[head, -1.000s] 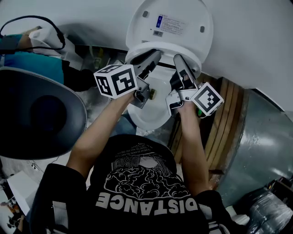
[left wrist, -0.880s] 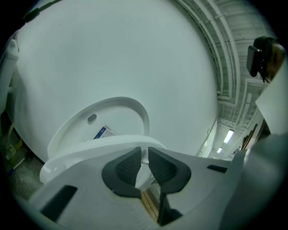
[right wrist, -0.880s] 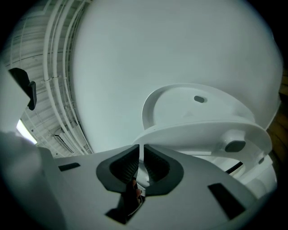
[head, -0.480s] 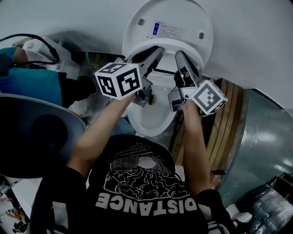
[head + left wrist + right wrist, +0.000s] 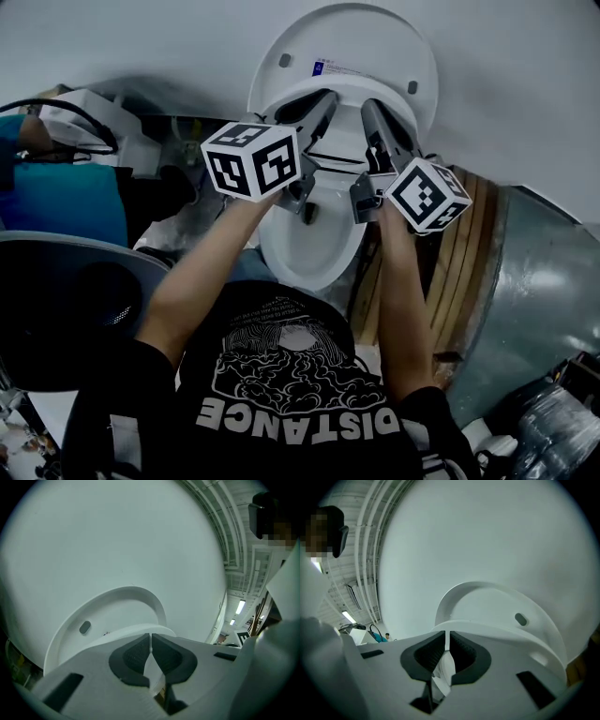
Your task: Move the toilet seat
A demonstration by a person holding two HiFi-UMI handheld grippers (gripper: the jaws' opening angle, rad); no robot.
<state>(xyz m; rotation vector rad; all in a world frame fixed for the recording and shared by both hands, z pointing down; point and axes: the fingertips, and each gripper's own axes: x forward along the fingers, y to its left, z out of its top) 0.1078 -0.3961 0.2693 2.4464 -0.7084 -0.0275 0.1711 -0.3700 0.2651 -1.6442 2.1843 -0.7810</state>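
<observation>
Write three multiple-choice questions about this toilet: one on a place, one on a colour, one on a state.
1. Where is the lid? A. up against the wall B. shut down flat C. on the floor
2. What colour is the bowl? A. black B. white C. blue
3. How is the toilet seat? A. lying flat B. lifted C. taken off
Answers: 1 A, it stands upright behind the seat; 2 B, its inside shows white; 3 B, its rim is up near the lid.
</observation>
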